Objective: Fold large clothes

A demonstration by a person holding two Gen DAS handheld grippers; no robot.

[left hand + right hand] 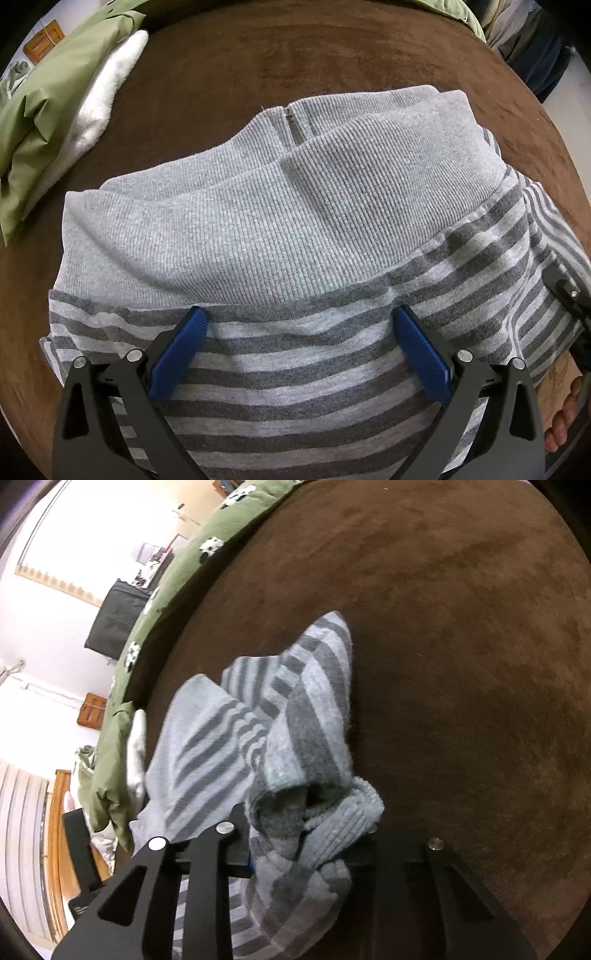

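Blue pads on the left gripper (299,325) sit spread wide apart, pointing steeply down over the striped part of the grey sweater (280,221), nothing pinched between them as far as I can see. That sweater is lying on the brown bed cover (295,51), folded over so the plain ribbed grey part with a short zipper (291,125) sits on top toward the far side, stripes nearer the camera.

Over in the right wrist view, the right gripper (295,853) is clamped on a bunched wad of the same sweater's striped fabric and ribbed cuff (343,823). The pads themselves are buried in cloth. The cloth rises up in a loose peak beyond the gripper.

Along the left edge of the bed there's a green jacket (44,110) with a white fluffy lining (107,85), well apart from the sweater. A green panda-print blanket (207,542) runs along the far edge.
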